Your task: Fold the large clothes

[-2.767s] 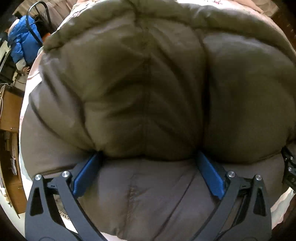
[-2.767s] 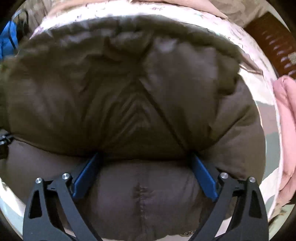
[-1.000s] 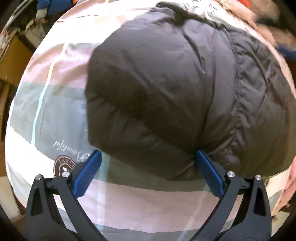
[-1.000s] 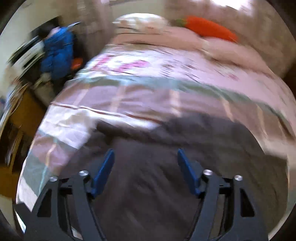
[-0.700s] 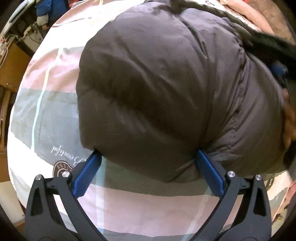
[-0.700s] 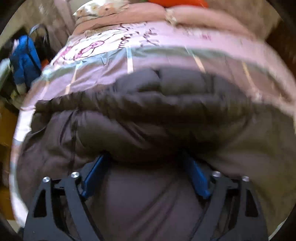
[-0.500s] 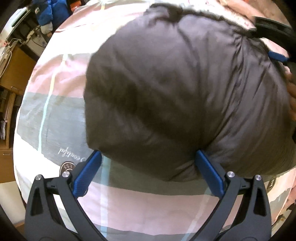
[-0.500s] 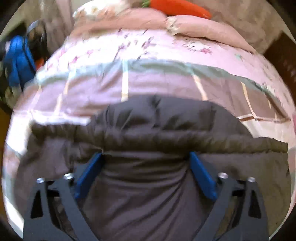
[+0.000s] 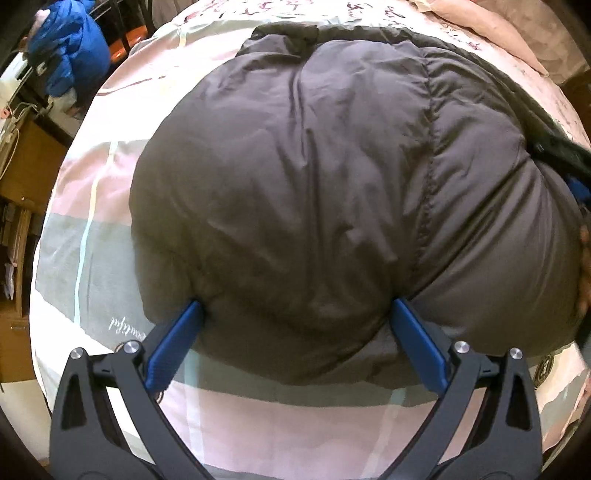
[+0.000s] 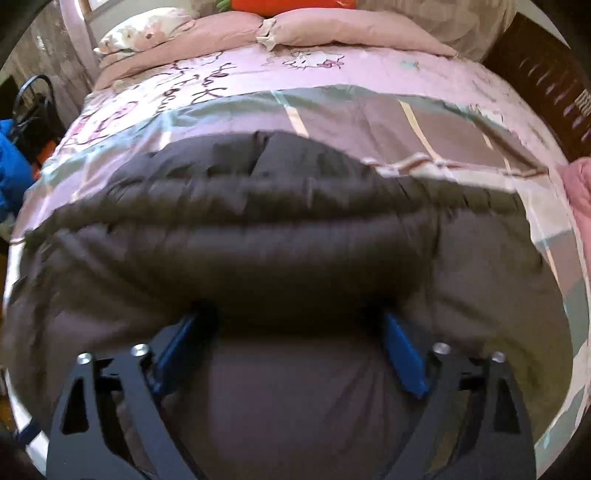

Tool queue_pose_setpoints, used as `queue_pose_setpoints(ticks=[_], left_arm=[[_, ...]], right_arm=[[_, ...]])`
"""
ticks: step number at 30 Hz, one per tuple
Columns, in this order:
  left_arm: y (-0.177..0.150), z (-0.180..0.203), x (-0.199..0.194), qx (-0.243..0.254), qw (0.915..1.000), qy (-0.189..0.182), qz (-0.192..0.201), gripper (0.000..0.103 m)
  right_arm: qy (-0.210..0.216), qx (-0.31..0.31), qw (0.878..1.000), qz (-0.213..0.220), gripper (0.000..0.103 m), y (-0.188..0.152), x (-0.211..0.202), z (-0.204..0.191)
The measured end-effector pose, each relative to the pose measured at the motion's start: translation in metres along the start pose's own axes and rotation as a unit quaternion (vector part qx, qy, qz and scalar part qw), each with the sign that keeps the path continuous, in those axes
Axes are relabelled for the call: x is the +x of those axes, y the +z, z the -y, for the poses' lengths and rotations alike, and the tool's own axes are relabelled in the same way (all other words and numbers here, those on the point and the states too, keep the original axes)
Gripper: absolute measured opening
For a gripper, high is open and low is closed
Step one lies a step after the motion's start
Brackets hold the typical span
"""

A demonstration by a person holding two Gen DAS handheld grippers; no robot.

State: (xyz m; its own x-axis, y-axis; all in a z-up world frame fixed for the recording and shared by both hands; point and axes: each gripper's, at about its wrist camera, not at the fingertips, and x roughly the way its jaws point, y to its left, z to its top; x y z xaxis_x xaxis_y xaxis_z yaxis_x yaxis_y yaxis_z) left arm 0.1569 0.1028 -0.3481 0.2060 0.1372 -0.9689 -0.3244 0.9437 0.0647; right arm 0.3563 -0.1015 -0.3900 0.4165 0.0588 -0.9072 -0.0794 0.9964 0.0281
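Note:
A large dark grey-brown puffer jacket [image 9: 325,192] lies folded in a thick bundle on a pink and grey checked bed cover [image 9: 92,243]. My left gripper [image 9: 295,314] is open, its blue fingers [image 9: 173,339] pressed against the jacket's near edge, one on each side of a bulge. In the right wrist view the jacket [image 10: 280,236] fills the middle. My right gripper [image 10: 295,325] is open, its fingertips tucked under a puffy fold. The right gripper also shows at the right edge of the left wrist view [image 9: 569,166].
Pink pillows [image 10: 295,29] and an orange plush [image 10: 291,4] lie at the bed's head. A blue jacket [image 9: 70,55] hangs on a chair at the left. Wooden furniture [image 9: 22,162] stands left of the bed, and a dark wooden headboard [image 10: 546,77] is at the right.
Both grippers let go of the folded jacket and pulled back. The right gripper swung up over the bed, then came down onto the jacket's far side. The left moved a little closer.

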Motion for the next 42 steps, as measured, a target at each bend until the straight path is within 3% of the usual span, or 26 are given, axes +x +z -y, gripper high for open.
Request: queue_pose_setpoints(ticks=[4, 6, 9, 13, 16, 20, 23, 27, 29, 30, 32, 35, 37, 39, 42], left_arm=[[0.008, 0.005, -0.003, 0.007, 0.9999, 0.014, -0.001, 0.101], [0.010, 0.005, -0.011, 0.004, 0.9999, 0.010, 0.003, 0.101], [0.013, 0.007, -0.021, -0.001, 0.9998, -0.004, 0.019, 0.101], [0.019, 0.020, -0.001, 0.022, 0.9996, 0.019, -0.005, 0.101], [0.022, 0.016, 0.001, 0.018, 0.9997, 0.015, -0.006, 0.101], [0.026, 0.013, -0.020, 0.018, 0.9995, 0.002, 0.025, 0.101], [0.035, 0.018, -0.015, 0.050, 0.9974, 0.042, 0.029, 0.101], [0.042, -0.007, 0.014, 0.039, 0.9989, 0.024, -0.004, 0.101], [0.041, -0.021, 0.012, 0.033, 0.9985, 0.043, 0.001, 0.101], [0.041, -0.033, 0.007, 0.022, 0.9982, 0.055, 0.005, 0.101], [0.039, -0.045, -0.001, -0.001, 0.9987, 0.051, 0.006, 0.101], [0.036, -0.049, -0.006, -0.014, 0.9988, 0.047, -0.004, 0.101], [0.034, -0.044, -0.010, -0.008, 0.9988, 0.048, -0.002, 0.101], [0.029, -0.044, -0.013, -0.014, 0.9993, 0.036, -0.001, 0.101], [0.025, -0.050, -0.010, -0.030, 0.9994, 0.015, -0.009, 0.101]], right_arm=[[0.010, 0.036, 0.999, -0.009, 0.099, 0.022, 0.005, 0.012], [0.029, 0.055, 0.998, 0.003, 0.084, 0.018, -0.017, 0.020], [0.082, 0.032, 0.996, 0.022, 0.083, 0.003, -0.050, 0.012], [0.057, -0.016, 0.998, -0.019, 0.083, -0.002, -0.024, -0.010], [0.062, 0.009, 0.998, -0.031, 0.087, 0.003, -0.010, -0.004], [0.112, 0.035, 0.993, 0.010, 0.085, -0.010, -0.059, 0.012], [0.081, 0.017, 0.997, 0.011, 0.085, -0.037, -0.073, 0.035], [0.030, 0.046, 0.998, -0.018, 0.082, -0.073, -0.056, 0.105], [-0.038, 0.065, 0.997, -0.012, 0.078, -0.082, -0.060, 0.141], [-0.053, 0.075, 0.996, -0.011, 0.077, -0.082, -0.064, 0.149], [-0.039, 0.101, 0.994, -0.007, 0.077, -0.077, -0.077, 0.157], [0.017, 0.065, 0.998, 0.019, 0.077, -0.055, -0.101, 0.114], [0.075, 0.015, 0.997, 0.028, 0.077, -0.037, -0.114, 0.056], [0.133, -0.030, 0.990, 0.020, 0.077, -0.021, -0.116, 0.000], [0.214, -0.083, 0.973, -0.031, 0.077, -0.008, -0.102, -0.092]])
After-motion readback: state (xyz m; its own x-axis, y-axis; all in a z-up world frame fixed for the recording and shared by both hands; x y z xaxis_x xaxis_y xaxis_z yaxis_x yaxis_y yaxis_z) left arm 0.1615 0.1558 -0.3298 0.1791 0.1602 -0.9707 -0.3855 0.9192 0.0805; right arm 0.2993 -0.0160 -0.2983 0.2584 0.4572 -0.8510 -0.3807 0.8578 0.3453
